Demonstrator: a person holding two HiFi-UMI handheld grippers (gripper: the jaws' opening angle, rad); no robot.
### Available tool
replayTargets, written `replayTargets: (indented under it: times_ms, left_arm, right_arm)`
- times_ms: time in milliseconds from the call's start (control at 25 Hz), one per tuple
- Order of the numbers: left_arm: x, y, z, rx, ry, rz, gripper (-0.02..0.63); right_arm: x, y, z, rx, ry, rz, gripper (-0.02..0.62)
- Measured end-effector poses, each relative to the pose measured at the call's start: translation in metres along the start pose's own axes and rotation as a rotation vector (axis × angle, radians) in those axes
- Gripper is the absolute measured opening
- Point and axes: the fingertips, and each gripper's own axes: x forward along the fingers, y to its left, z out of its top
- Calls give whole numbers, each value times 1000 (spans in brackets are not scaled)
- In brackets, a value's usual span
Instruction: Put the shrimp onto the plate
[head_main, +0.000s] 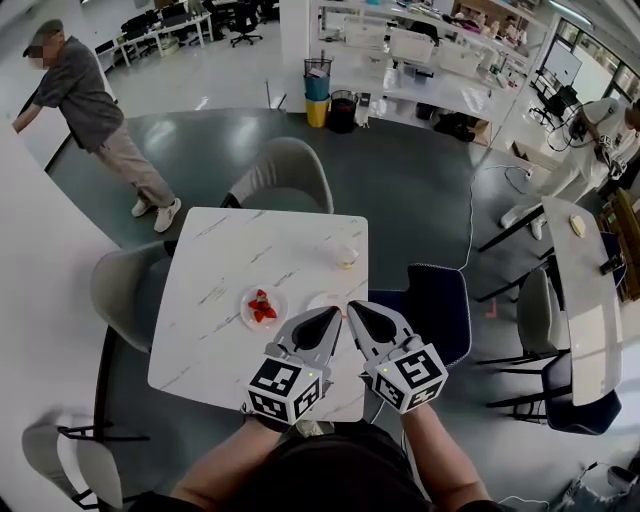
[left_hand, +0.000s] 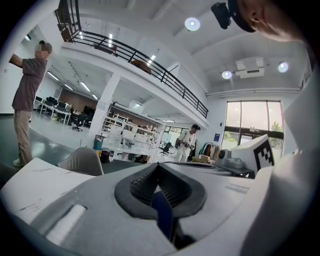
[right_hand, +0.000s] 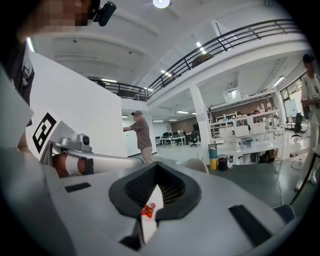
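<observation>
Head view showed a white marble table (head_main: 205, 345) from above, with the person's two grippers held side by side over its near edge. The shrimp (head_main: 262, 305), small and red, lay on a small white plate (head_main: 246, 318) around the middle of the table, just ahead and to the left of the left gripper (head_main: 328, 318).

The left gripper's jaws were closed together with nothing between them. The right gripper (head_main: 358, 311) was the same, and only a thin slit between its jaws showed the shrimp beyond.

With the shrimp on the plate and both grippers empty, the task looked finished. A second white dish (head_main: 322, 301) sat just right of the plate, partly hidden by the jaws, and whether it mattered could not be told.

A pale cup (head_main: 345, 257) stood toward the far right edge. The left half of the table was bare, leaving open room to move.
</observation>
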Motion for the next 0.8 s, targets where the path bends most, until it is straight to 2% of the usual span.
replayTargets:
  times_ms: [400,800]
  left_arm:
    - [-17,-14,10,23,-50,2,8]
    - [-22,-17,11,15,-57,4,8]
  right_arm:
    - [-22,15,10,-3,-42,-20,2]
    - [-24,20,14,-23,-37,-18,2]
